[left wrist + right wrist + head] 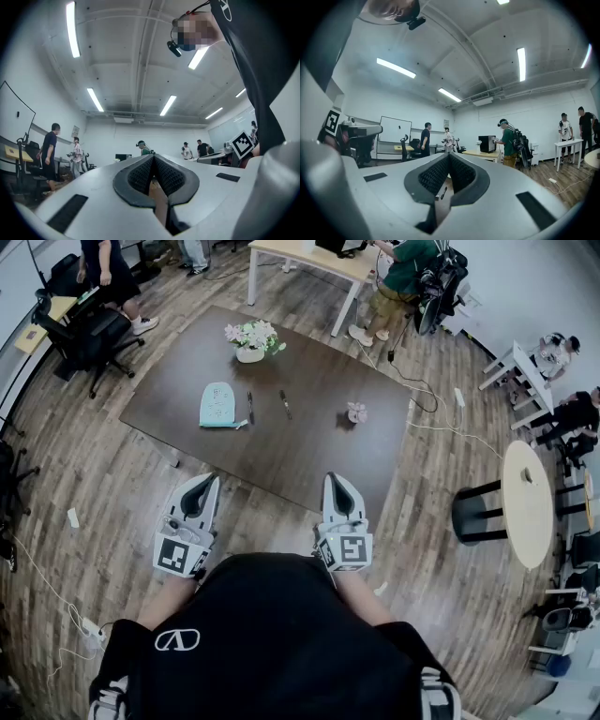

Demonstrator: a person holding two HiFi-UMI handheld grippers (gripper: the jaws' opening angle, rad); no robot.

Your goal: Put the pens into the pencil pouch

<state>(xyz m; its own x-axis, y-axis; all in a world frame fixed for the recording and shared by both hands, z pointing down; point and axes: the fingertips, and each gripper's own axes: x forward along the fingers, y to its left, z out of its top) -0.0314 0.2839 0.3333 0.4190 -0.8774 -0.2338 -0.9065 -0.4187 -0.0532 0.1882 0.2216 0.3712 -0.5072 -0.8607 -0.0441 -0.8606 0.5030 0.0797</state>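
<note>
A flat dark brown bench [309, 437] stands on a stripy wooden floor [94, 474]. Two thin black pens [250, 407] lie on it near the soft light-blue pencil pouch [217, 405]. The left gripper [208, 478] and right gripper [335, 477] are closed, empty.

Near half of tabletop [309, 460] bare: open approach from left tool [207, 482] and right tool [336, 480]. Middle row has pouch [217, 404], one pen [250, 407], second pen [285, 404], gaps between. Flower pot [251, 343] at far edge; small pink object [356, 412] on the right.
</note>
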